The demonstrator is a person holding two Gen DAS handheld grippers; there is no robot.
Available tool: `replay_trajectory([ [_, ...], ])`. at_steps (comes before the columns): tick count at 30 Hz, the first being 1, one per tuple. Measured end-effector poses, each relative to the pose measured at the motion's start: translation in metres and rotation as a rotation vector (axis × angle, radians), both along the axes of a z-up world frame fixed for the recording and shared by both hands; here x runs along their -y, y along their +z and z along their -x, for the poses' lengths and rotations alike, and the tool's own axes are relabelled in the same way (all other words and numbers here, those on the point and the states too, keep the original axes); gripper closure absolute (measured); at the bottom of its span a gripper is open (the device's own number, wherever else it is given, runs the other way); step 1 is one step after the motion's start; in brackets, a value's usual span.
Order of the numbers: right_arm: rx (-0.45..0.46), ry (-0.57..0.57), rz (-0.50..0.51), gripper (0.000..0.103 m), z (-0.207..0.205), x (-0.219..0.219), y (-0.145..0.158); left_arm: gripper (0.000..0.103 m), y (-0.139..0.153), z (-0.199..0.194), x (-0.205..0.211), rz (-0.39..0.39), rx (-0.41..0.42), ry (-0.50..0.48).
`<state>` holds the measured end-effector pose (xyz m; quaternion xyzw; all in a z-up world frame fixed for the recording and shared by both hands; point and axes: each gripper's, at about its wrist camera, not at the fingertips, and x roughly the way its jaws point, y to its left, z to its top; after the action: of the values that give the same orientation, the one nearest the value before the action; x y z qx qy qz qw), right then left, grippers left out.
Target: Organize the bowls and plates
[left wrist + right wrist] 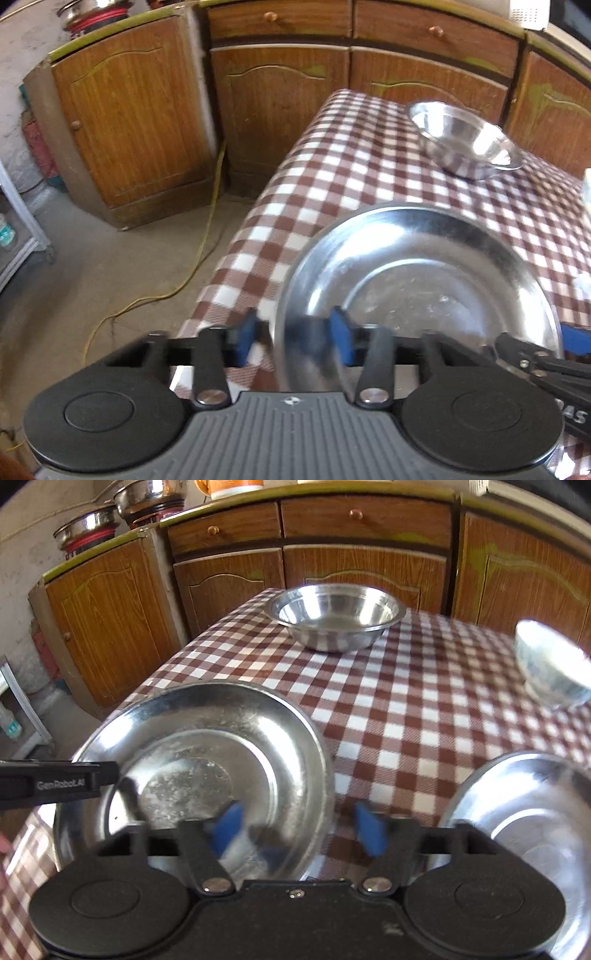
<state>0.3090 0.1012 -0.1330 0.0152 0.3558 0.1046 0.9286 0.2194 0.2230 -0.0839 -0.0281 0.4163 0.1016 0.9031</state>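
Observation:
A wide steel plate [417, 288] [207, 760] lies on the checked tablecloth [351, 177] near the table's left edge. My left gripper [293, 338] straddles its left rim, one blue pad outside and one over the plate, with cloth showing between the outer pad and the rim. My right gripper [297, 829] straddles the plate's right rim with a wide gap, neither pad touching. A steel bowl [334, 616] [465, 140] stands at the far end. A second steel plate [524, 830] lies at the near right. A white patterned bowl [550, 664] sits at the right.
Wooden cabinets [365, 568] run behind the table and along its left [129, 122]. A yellow cable [199, 240] trails over the floor to the left of the table. Steel pots [88, 524] stand on the counter at the far left.

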Motion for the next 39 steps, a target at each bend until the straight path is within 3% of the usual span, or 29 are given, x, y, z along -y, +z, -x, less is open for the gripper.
replay_trajectory([
  [3,0.019,-0.027,0.014,0.064,0.002,-0.001,0.001,0.073,0.0,0.0,0.003,-0.016,0.007,-0.001],
  [5,0.014,-0.048,-0.016,0.072,0.002,0.006,0.001,0.076,0.002,0.003,0.002,-0.006,0.012,0.0],
  [13,0.033,-0.053,-0.028,0.074,0.019,0.015,0.009,0.083,0.015,0.014,0.008,-0.022,0.029,0.0],
  [39,0.156,-0.085,-0.029,0.076,0.128,0.062,0.062,0.085,0.065,0.097,0.056,0.011,0.148,-0.037],
])
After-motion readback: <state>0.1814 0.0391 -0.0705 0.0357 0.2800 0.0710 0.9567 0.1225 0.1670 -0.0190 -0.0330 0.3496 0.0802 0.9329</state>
